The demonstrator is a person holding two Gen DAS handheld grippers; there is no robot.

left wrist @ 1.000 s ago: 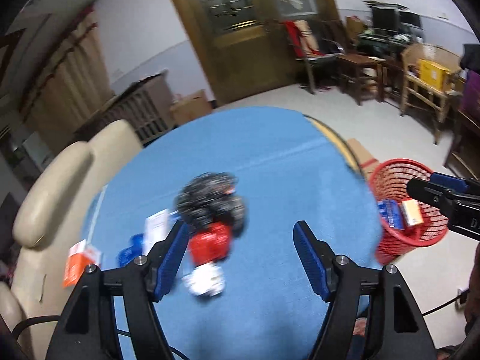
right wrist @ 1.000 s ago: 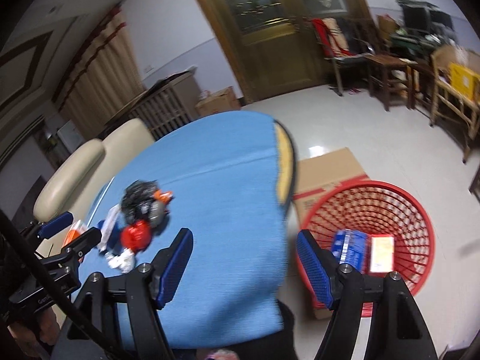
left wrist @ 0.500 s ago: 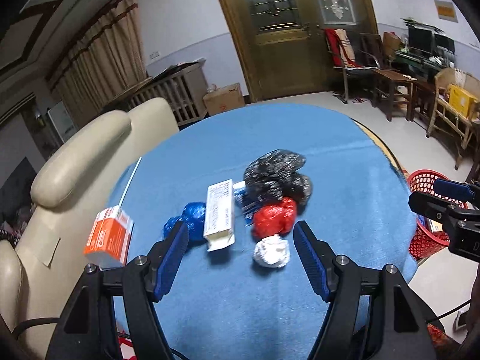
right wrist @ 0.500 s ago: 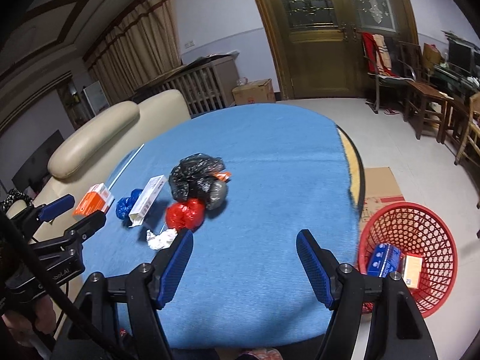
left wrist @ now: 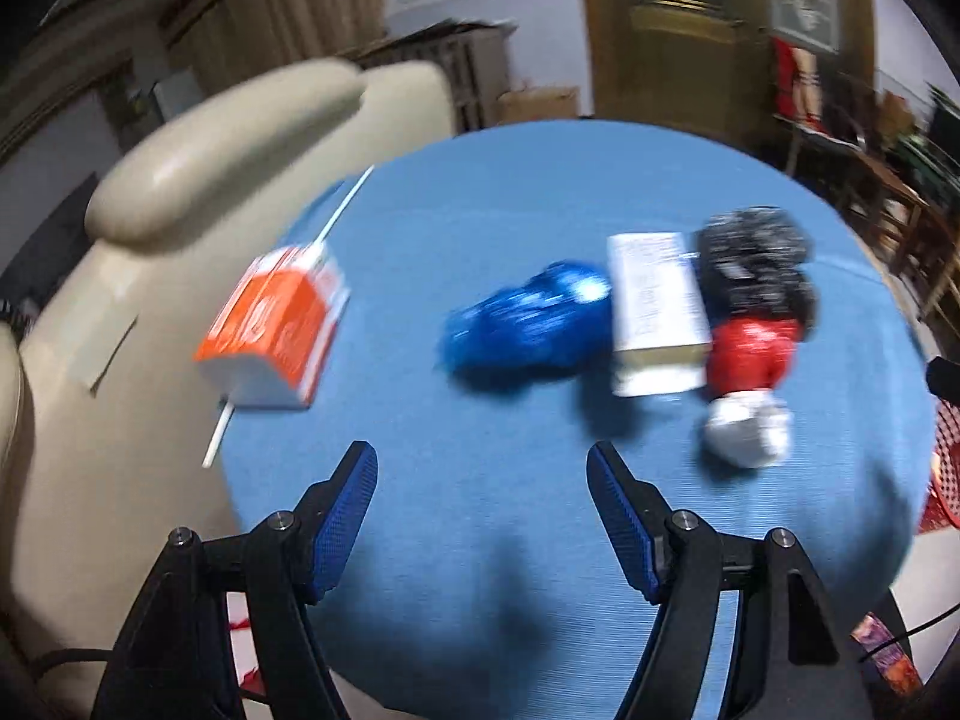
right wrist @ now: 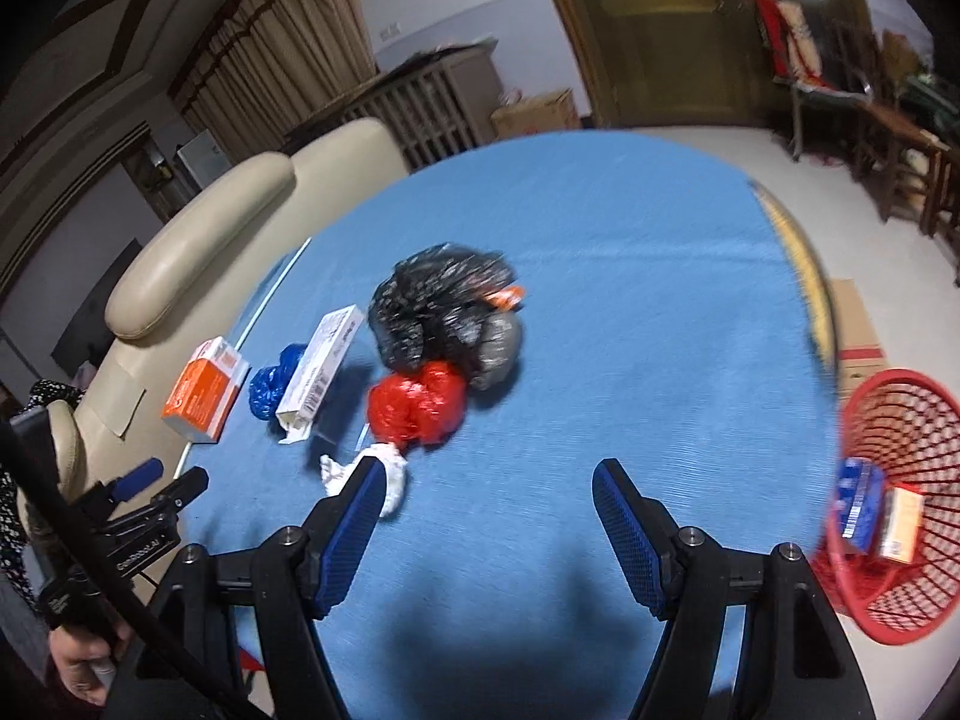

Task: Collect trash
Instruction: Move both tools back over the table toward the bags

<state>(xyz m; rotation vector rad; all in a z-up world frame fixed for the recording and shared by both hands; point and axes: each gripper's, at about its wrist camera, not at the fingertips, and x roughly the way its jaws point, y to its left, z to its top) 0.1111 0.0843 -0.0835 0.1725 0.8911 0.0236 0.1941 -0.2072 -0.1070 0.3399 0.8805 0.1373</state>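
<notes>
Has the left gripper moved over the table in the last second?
Yes. The left gripper swung away from the red basket toward the orange box beside the sofa.

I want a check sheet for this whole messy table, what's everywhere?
Surface: round table under a blue cloth.
Job's things: orange box, blue wad, white carton, black bag, red bag, white wad on the table; red basket on the floor holds two boxes.
Clutter: white stick at the table edge.
Grippers: left gripper, right gripper open, empty.
Cables: black cable.
Surroundings: cream sofa, wooden door.
</notes>
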